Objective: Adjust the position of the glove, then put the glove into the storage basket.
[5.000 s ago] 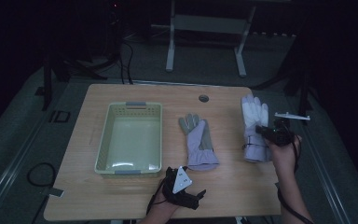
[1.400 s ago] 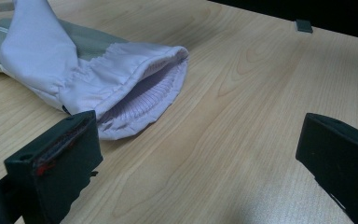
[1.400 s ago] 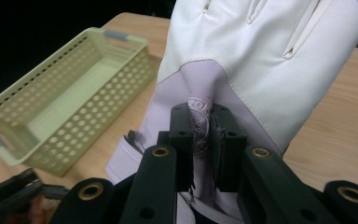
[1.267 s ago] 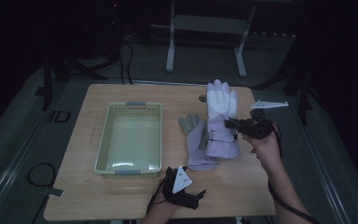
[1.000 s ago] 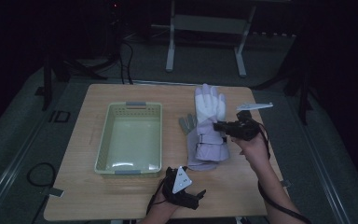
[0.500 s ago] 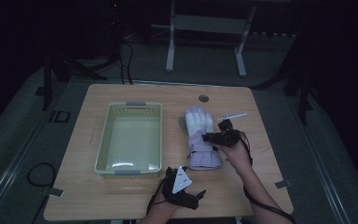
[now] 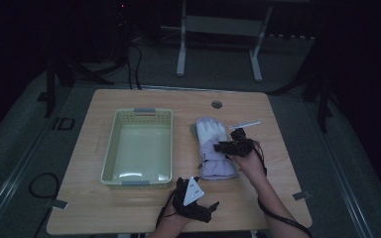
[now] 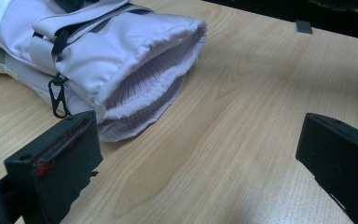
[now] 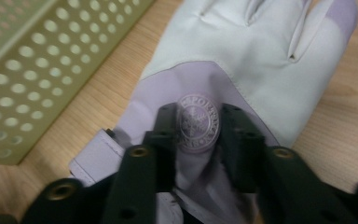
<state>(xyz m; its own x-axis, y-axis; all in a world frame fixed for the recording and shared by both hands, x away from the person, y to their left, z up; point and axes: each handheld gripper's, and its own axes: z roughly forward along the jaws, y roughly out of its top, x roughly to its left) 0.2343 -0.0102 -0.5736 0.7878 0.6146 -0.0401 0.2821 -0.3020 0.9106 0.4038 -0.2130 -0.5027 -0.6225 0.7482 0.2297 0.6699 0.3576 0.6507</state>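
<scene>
Lift the right tool (image 9: 198, 112) straight up off the glove (image 7: 211, 133) beside the basket (image 7: 110, 148) (jaws just opening, fabric loose between them); keep the left tool (image 8: 198, 154) parted, idle.

Glove cuffs (image 8: 135, 88) beyond parted claw (image 8: 191, 154)

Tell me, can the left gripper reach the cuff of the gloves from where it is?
Probably yes. The left gripper is open, the cuff lies just ahead of it, and between them is bare table.
</scene>
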